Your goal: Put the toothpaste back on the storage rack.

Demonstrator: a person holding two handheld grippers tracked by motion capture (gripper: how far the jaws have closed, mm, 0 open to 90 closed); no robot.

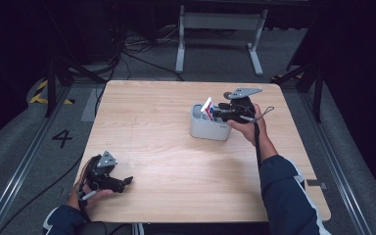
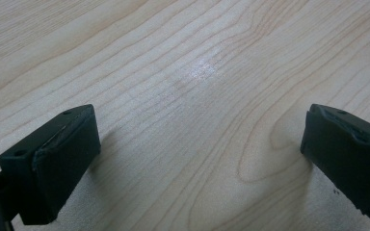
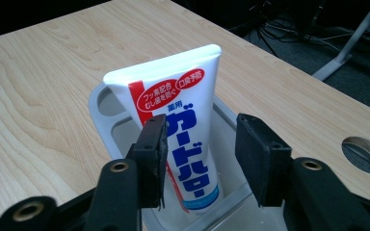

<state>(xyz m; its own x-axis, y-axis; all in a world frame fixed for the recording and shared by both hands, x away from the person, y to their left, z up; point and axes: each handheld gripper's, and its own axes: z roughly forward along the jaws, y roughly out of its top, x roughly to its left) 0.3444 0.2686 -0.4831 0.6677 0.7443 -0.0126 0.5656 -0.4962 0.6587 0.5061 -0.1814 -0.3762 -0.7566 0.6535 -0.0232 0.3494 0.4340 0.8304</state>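
Toothpaste tube [image 3: 183,120] upright in grey holder [image 3: 107,126], between right tool [image 3: 200,144] pads, jaws apart.

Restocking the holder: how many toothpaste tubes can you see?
1. The toothpaste tube stands tilted in the grey holder, between the right gripper jaws. Others could be hidden inside.

Through the right gripper view I see my right gripper [image 3: 200,159] with its fingers [image 3: 154,154] parted around a white toothpaste tube [image 3: 183,120]. The tube stands tilted in a grey bin [image 3: 107,126] on the wooden worktop [image 3: 38,96]. The left finger sits at the tube's edge; the right one is clear of it.
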